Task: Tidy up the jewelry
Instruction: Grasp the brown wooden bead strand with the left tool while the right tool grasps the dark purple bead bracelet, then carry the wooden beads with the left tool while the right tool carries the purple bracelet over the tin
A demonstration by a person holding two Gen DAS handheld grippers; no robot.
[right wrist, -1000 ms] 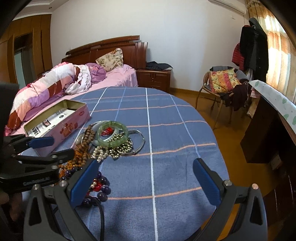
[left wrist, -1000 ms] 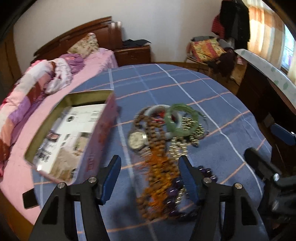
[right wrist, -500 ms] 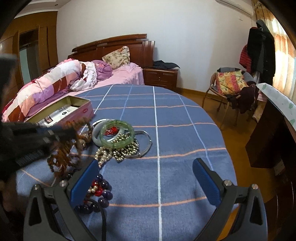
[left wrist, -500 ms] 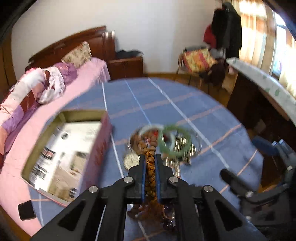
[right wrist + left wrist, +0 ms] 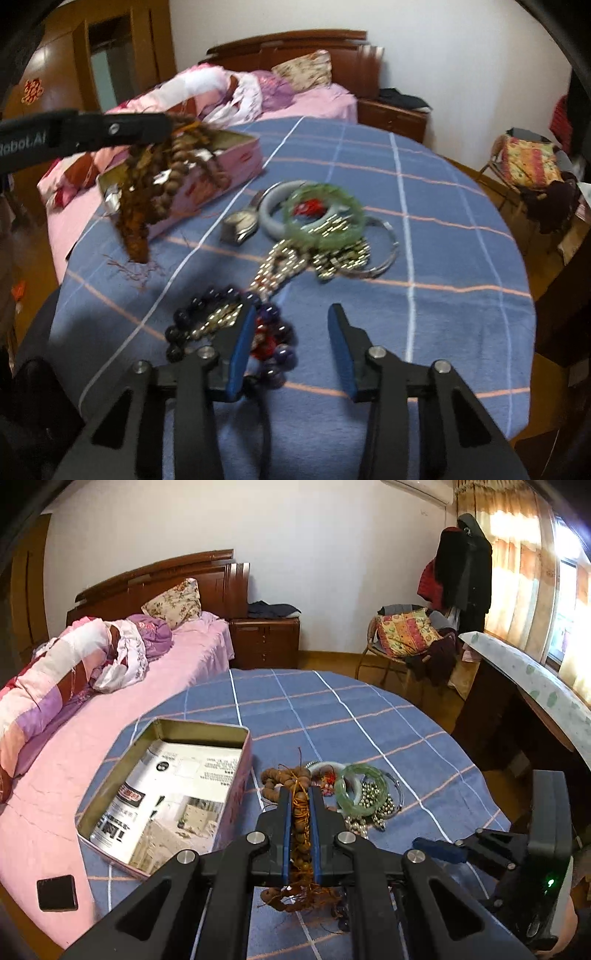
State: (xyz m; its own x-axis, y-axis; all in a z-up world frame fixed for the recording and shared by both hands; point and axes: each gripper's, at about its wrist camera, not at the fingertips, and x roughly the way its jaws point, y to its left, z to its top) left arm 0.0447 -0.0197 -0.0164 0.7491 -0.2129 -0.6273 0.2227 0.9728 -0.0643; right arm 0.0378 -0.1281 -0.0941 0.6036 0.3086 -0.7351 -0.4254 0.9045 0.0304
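White letters reading "Robot.AI", perhaps cut off at the start, stand on the black arm of the left tongs (image 5: 168,125). The printed sheet lining the open tin (image 5: 192,731) carries text too small to read.

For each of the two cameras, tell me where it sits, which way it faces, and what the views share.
Left wrist: sits on the left gripper, aimed down across the blue checked tablecloth toward the bed; its jaws clamp the brown wooden bead string; right gripper at lower right.
Right wrist: sits on the right gripper, jaws apart, closing, above dark purple beads.
Shared: open pink tin box, green jade bangle.
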